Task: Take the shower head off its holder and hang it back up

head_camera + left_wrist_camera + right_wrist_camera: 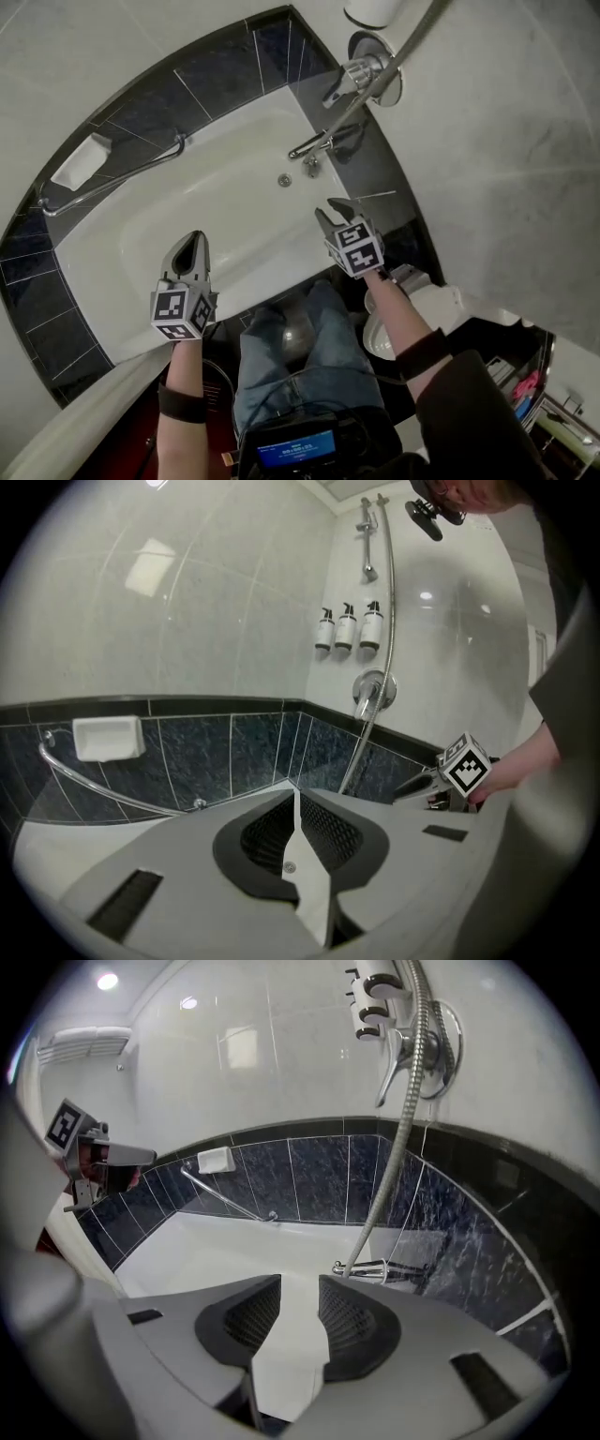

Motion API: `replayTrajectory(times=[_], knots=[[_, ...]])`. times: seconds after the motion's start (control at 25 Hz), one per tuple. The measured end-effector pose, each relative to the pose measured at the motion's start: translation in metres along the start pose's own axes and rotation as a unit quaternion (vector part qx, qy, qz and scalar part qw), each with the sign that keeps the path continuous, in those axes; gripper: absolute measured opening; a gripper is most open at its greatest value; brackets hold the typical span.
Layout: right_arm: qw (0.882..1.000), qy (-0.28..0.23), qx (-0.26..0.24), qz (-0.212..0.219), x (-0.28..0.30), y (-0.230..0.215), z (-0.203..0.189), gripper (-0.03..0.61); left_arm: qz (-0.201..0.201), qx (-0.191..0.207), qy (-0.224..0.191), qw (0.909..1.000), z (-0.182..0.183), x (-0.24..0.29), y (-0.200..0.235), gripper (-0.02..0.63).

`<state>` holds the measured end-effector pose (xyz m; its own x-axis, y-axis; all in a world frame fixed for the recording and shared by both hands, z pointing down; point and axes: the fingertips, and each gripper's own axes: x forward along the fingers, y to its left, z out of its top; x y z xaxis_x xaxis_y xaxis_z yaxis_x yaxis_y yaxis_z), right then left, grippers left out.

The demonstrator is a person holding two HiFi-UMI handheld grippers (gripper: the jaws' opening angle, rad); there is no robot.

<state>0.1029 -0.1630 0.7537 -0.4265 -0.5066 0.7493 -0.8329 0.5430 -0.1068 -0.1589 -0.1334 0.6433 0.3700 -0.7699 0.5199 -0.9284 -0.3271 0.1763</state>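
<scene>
Head view: left tool (194, 244) closed, right tool (335, 214) parted (both empty), tilted down over the bathtub (178, 202).

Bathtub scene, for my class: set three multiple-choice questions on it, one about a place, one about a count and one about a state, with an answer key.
1. Where is the white rectangular soap dish?
A) on the dark blue tiled band
B) on a toilet lid
C) on the floor

2. How many white pump bottles hang on the wall?
A) one
B) three
C) five

3. How do the jaws of the right gripper stand?
A) shut on a hose
B) shut on a tap
C) apart, with nothing between them

Key:
1 A: it is fixed to the dark tiles above the chrome grab rail.
2 B: three hang in a row.
3 C: only the white bathtub shows through the gap.
</scene>
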Motion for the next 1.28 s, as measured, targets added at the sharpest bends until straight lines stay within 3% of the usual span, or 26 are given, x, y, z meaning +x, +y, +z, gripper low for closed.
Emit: replayTrajectory(times=[0.12, 0.28, 0.52, 0.68, 0.96, 1.28], knots=[[1.0, -0.009, 0.012, 0.002, 0.019, -0.005, -0.017, 0.144, -0.024, 0.009, 0.012, 0.9996, -0.034, 0.039, -0.012, 0.032], [0.999, -0.028, 0.023, -0.003, 0.04, -0.011, -0.038, 0.143, -0.064, -0.001, 0.038, 0.9972, -0.088, 0.097, -0.032, 0.166], [0.998, -0.055, 0.041, -0.015, 0.058, -0.027, -0.067, 0.143, -0.107, -0.011, 0.062, 0.9923, -0.156, 0.182, -0.068, 0.281], [0.996, -0.069, 0.052, -0.026, 0.067, -0.043, -0.088, 0.143, -0.137, 0.006, 0.072, 0.9879, -0.194, 0.236, -0.092, 0.344], [0.994, -0.083, 0.064, -0.035, 0.085, -0.057, -0.112, 0.143, -0.137, 0.012, 0.084, 0.9869, -0.246, 0.313, -0.106, 0.39], [0.992, -0.11, 0.064, -0.021, 0.104, -0.055, -0.113, 0.143, -0.151, 0.006, 0.09, 0.9844, -0.285, 0.393, -0.122, 0.394]])
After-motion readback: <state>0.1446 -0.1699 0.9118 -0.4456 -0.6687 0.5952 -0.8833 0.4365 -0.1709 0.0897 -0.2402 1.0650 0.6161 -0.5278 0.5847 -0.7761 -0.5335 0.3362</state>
